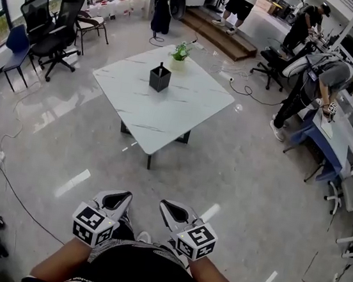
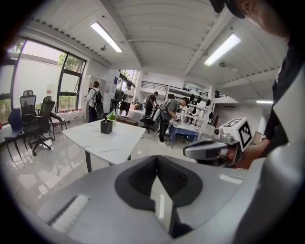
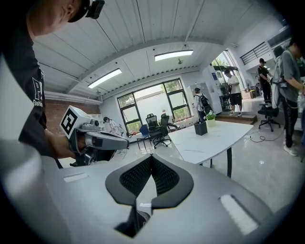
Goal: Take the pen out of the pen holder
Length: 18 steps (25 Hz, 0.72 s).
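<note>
The pen holder [image 1: 159,78] is a small black box with square sides and an open top. It stands upright on a white, faintly veined table [image 1: 167,113], in from the far corner and well apart from the near corner. One thin dark pen [image 1: 161,65] rises nearly straight up out of its top; it is too small to make out its colour or tip, and I cannot tell whether anything else is in the holder. Near the holder, closer to the far corner, a green plant [image 1: 180,52] sits in a pale pot [image 1: 177,64], apart from the holder. The rest of the table top is bare. In the left gripper view the holder [image 2: 106,126] shows as a dark block with the plant behind it, and the right gripper view shows the same pair from the other side of the table [image 3: 200,128]. Both tools are held low in front of the person's body, above the grey floor [image 1: 242,178] and well short of the table's near corner. The left tool [image 1: 114,201] has its jaws pressed together at the tips with nothing between them, and the right tool [image 1: 173,213] is likewise closed and empty.
</note>
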Each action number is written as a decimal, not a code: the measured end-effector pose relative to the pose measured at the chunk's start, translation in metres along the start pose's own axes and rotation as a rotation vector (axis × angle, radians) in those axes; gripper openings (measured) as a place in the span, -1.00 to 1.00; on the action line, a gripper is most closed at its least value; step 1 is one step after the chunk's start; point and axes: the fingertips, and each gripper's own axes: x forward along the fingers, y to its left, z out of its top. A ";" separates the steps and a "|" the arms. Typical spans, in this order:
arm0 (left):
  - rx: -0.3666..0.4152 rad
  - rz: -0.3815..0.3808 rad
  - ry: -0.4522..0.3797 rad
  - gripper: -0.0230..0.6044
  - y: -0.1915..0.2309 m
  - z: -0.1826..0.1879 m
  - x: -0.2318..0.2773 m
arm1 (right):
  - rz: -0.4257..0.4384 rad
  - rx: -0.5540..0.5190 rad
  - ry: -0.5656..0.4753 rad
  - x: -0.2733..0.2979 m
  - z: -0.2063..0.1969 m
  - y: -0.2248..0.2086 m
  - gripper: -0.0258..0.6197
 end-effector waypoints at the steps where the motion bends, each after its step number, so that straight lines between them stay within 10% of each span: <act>1: 0.001 -0.003 0.001 -0.75 0.000 0.000 0.002 | 0.001 -0.001 0.002 0.001 0.000 0.000 -0.92; 18: 0.005 -0.034 -0.011 -0.75 0.037 0.022 0.043 | -0.015 -0.019 0.037 0.034 0.011 -0.034 -0.92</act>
